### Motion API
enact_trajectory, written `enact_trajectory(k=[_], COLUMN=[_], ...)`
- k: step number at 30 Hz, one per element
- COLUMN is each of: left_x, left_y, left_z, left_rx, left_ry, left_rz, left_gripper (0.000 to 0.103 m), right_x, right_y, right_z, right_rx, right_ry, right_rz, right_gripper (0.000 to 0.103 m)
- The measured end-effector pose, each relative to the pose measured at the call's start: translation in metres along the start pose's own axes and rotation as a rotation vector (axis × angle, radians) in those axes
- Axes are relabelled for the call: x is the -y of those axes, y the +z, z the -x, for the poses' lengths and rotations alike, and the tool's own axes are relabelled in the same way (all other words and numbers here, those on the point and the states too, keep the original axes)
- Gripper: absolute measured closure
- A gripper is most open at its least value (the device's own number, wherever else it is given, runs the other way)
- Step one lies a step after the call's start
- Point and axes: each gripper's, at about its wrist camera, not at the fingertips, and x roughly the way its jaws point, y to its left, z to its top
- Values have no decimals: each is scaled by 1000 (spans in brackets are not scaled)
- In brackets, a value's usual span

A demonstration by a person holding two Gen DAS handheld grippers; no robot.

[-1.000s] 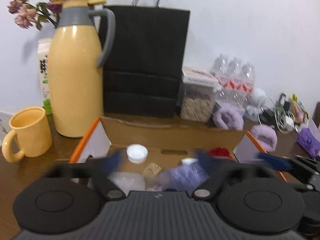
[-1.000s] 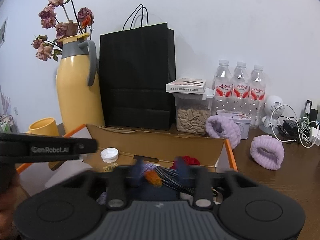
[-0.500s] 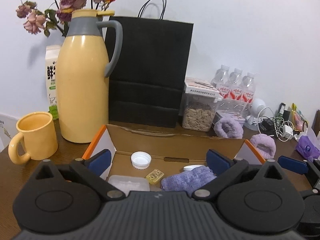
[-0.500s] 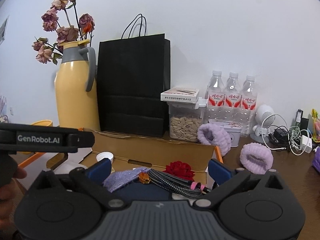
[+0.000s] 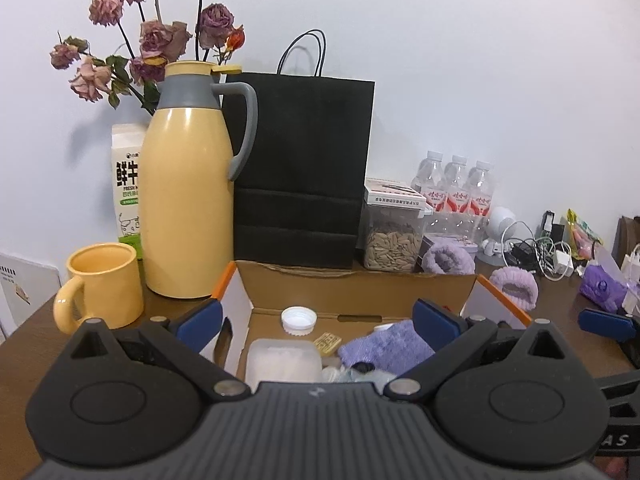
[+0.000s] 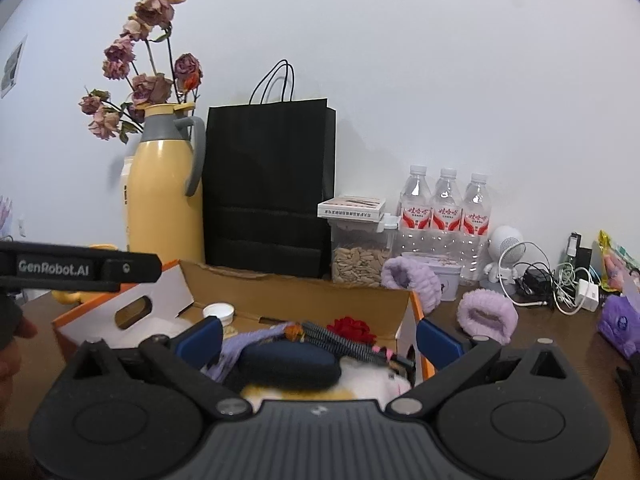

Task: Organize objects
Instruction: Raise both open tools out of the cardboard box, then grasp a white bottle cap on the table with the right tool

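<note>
**Both Grippers Withdrawn Above the Box**

Compared with a second ago, both grippers have opened and lifted. The left gripper [image 5: 316, 316] and right gripper [image 6: 318, 334] hold their fingers spread, pinching nothing. This suggests a placement is finished. The cardboard box [image 5: 360, 292] rests on the brown surface [image 6: 560, 344]. Inside lie a ribbed white cap [image 5: 298, 319], a soft purple cloth [image 5: 390, 346], a clear plastic container [image 5: 282, 360], a braided cable [image 6: 344, 344] and a red fabric flower [image 6: 352, 327].
</note>
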Motion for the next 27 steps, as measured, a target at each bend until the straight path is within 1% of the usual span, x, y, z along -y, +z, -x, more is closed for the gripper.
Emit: enact_trajectory(k=[3, 5, 9, 12, 13, 15, 17, 18, 20, 21, 22, 23, 27], left_x=[-3, -6, -18, -29, -33, -40, -46, -49, -54, -55, -57, -59, -67], left_y=[-8, -10, -15, -21, -23, -28, -31, -32, -33, -33, -33, -33, -35], left_z=[14, 20, 30, 33, 33, 34, 36, 37, 39, 39, 40, 40, 40], left_rx=[10, -9, -16, -39, -51, -67, -81, -83, -87, -89, -90, -93, -110], left_ry=[-5, -26, -9, 7, 14, 18, 23, 26, 26, 26, 28, 30, 35], left_rz=[-17, -32, -3, 18, 24, 33, 38, 40, 50, 54, 57, 60, 63], left_gripper=[0, 0, 0, 0, 0, 0, 0, 0, 0, 0, 0, 0, 0], right_x=[-5, -10, -20, -29, -33, -41, -49, -54, -63, -66, -70, -74, -81], right_y=[-9, -14, -24, -31, -33, -36, -38, -40, -43, -43, -44, -45, -43], right_z=[16, 25, 39, 43, 44, 44, 41, 39, 31, 27, 22, 17, -1], right_rx=[6, 10, 2, -25, -34, -54, -85, -105, -155, -177, -199, -221, -276], right_ry=[5, 13, 44, 74, 85, 113, 145, 161, 194, 207, 218, 231, 260], right_rz=[6, 10, 15, 34, 40, 53, 69, 78, 87, 84, 78, 69, 16], right_gripper=[0, 0, 0, 0, 1, 6, 18, 23, 45, 50, 58, 62, 70])
